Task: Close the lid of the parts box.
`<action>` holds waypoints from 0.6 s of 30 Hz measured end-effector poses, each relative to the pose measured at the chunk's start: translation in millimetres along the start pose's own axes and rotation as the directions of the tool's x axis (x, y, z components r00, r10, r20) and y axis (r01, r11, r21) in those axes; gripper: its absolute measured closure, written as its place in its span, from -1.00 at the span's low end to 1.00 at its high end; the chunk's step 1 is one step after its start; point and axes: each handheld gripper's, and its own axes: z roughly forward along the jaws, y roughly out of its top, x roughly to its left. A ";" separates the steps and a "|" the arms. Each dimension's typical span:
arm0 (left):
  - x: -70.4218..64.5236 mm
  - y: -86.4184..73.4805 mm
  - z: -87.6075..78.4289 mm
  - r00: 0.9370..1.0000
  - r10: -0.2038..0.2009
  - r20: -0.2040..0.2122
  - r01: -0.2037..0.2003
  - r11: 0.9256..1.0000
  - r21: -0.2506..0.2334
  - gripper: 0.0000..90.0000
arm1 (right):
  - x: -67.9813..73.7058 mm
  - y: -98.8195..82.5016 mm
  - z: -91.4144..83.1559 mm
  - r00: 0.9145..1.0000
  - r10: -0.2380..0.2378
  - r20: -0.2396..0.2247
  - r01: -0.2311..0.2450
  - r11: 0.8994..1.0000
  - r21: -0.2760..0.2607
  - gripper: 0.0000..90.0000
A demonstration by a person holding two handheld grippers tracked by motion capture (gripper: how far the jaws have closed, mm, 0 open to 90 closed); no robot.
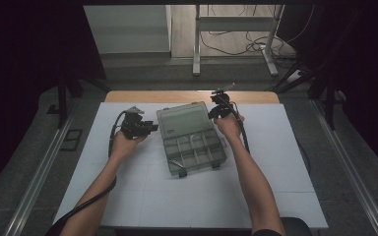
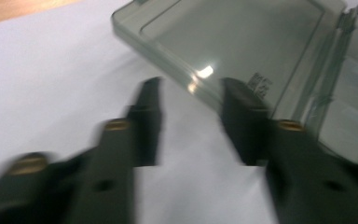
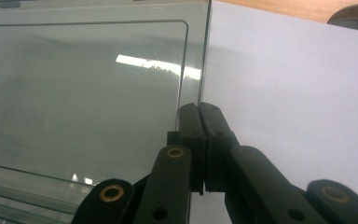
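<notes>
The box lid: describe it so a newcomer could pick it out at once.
On the white table sheet lies an open grey compartment box. Its lid is the flat, smoky see-through panel lying open on the far side, undivided unlike the tray, with the right gripper shut at its right edge.

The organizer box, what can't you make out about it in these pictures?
- Compartment contents: high view, organizer box too small and dim.
- Lid print: right gripper view, cut off by the left edge.
- Left gripper touching the lid or not: left gripper view, fingers blurred.
</notes>
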 end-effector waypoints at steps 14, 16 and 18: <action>-4.9 2.8 33.8 1.000 -0.001 0.001 0.001 0.995 0.096 0.99 | 2.3 -1.4 -7.7 1.000 -0.010 -0.004 0.010 0.999 -0.036 0.95; -4.9 4.0 36.8 1.000 -0.009 0.001 0.009 0.996 0.094 0.99 | 2.1 -1.8 -7.9 1.000 -0.008 -0.002 0.008 0.999 -0.039 0.95; -4.1 5.3 38.5 1.000 -0.016 0.000 0.016 0.996 0.088 0.99 | 1.4 -2.5 -8.1 1.000 -0.010 -0.004 0.010 0.999 -0.041 0.95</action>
